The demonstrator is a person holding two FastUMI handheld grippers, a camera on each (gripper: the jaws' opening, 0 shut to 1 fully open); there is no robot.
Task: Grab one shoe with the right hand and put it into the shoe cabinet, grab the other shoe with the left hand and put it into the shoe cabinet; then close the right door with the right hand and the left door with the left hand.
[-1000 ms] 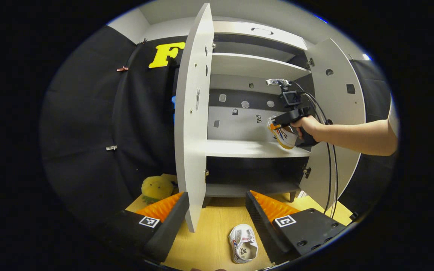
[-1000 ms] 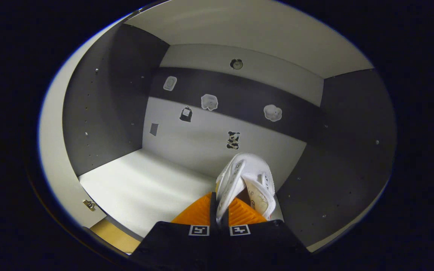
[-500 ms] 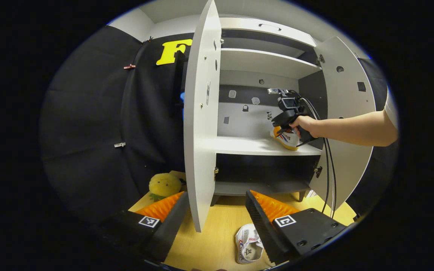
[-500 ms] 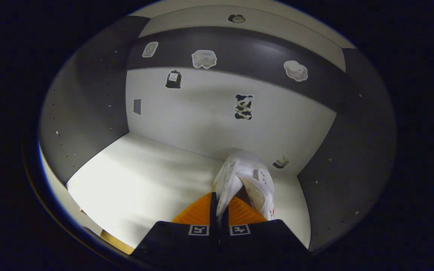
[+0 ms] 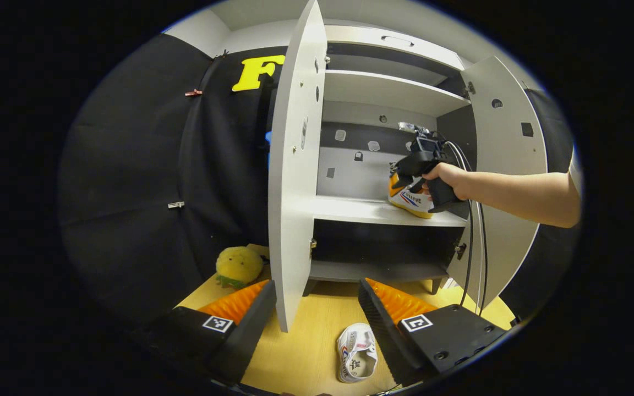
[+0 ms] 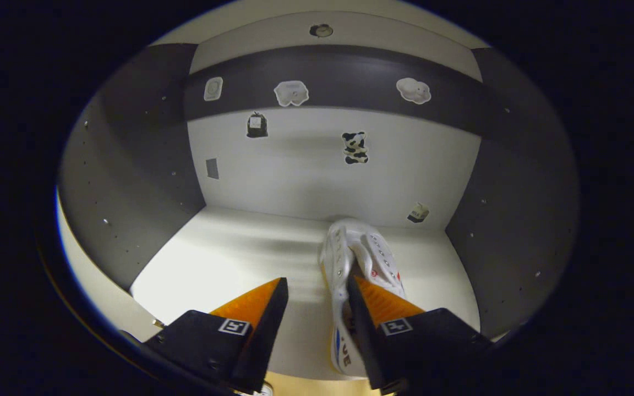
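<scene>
My right tool (image 6: 312, 308) stands inside the shoe cabinet (image 5: 383, 93) with its fingers spread apart, gripping nothing. The first shoe (image 6: 358, 264) rests on the middle shelf (image 6: 229, 258), toward the right side wall, toe pointing at the back panel. One finger sits inside the shoe's opening and the other stands clear to its left, which I judge to be the posture of a release, the shoe's weight borne by the shelf. From the left gripper view the same shoe (image 5: 410, 195) lies near the shelf's front right edge, with my hand (image 5: 446, 176) behind it.

My left tool (image 5: 317, 316) hangs unclenched and empty above the worktop (image 5: 311, 341), its fingers wide. The second shoe (image 5: 356, 360) lies on the worktop just beside the right-hand finger, opening upward, untouched. I judge this spacing suits a descent over it.

Both doors stand open: the left door (image 5: 295, 165) edge-on before me, the right door (image 5: 507, 143) swung outward. A yellow plush toy (image 5: 238, 265) sits on the worktop beside the cabinet.
</scene>
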